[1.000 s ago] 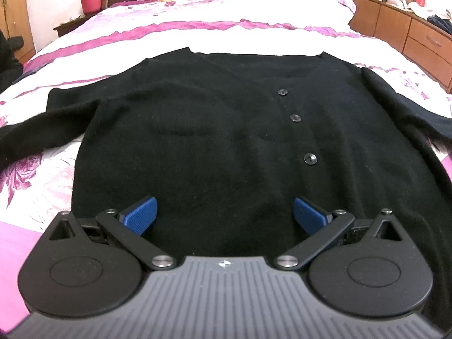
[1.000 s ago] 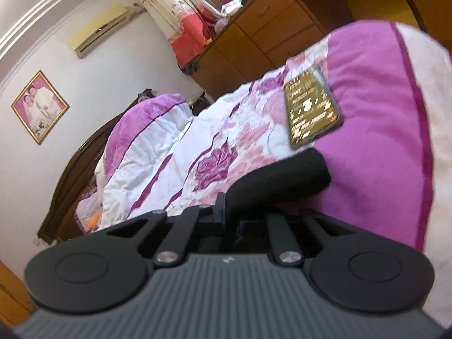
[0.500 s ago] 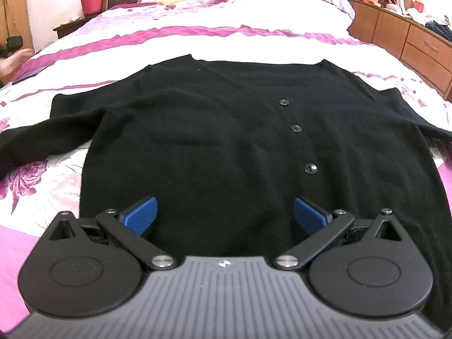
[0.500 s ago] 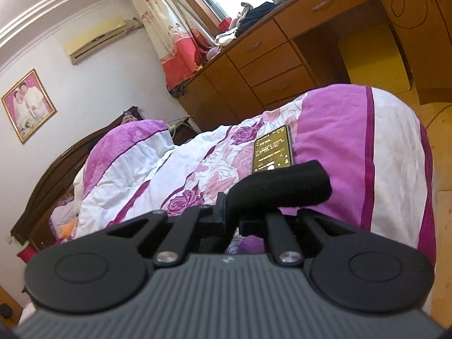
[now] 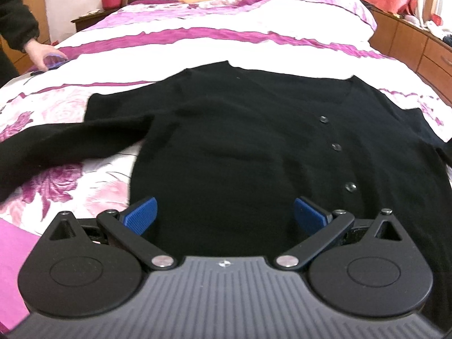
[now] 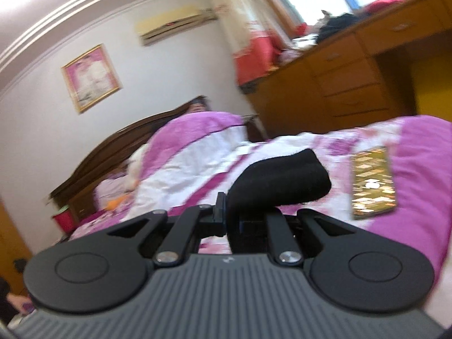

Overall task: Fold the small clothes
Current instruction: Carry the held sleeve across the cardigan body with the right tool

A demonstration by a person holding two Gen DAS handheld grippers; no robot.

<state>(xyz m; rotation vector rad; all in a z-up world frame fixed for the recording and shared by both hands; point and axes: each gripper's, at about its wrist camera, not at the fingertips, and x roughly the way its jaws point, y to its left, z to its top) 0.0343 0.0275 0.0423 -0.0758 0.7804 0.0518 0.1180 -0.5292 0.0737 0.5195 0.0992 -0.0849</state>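
Sleeve-fold step in hand, judged from the grip: right hand-held gripper (image 6: 230, 220) pinched tight on the cuff end of the right sleeve (image 6: 285, 180), lifted clear of the bed (image 5: 254, 39), pointing nearly level toward headboard and wall. Black cardigan (image 5: 254, 147) spread flat, front up, on the quilt, collar toward the pillows, hem nearest the left camera. Left sleeve (image 5: 65, 147) trailing off to the side across the floral print. Left hand-held gripper (image 5: 224, 212) spread wide, blue pads (image 5: 141, 214) hovering over the hem, nothing between them.

Next move, probably: carrying the pinched cuff inward over the body and laying the sleeve along the button line, then letting go only once the cloth lies flat. Calls for a low arc, so the knit does not drag the shoulder out of square, and perhaps for the left gripper to press the body down meanwhile.

Cardigan: soft, matt, slightly fuzzy knit; limp, bulging in a rounded roll beyond the closed jaws. Three small dark buttons (image 5: 335, 147) in a line, glossy. Quilt cotton-like, rumpled, white with magenta bands and roses. Phone (image 6: 371, 183) lying on the quilt near the held cuff, flat and hard, screen lit; worth avoiding. A person's hand (image 5: 42, 53) at the bed's far left edge
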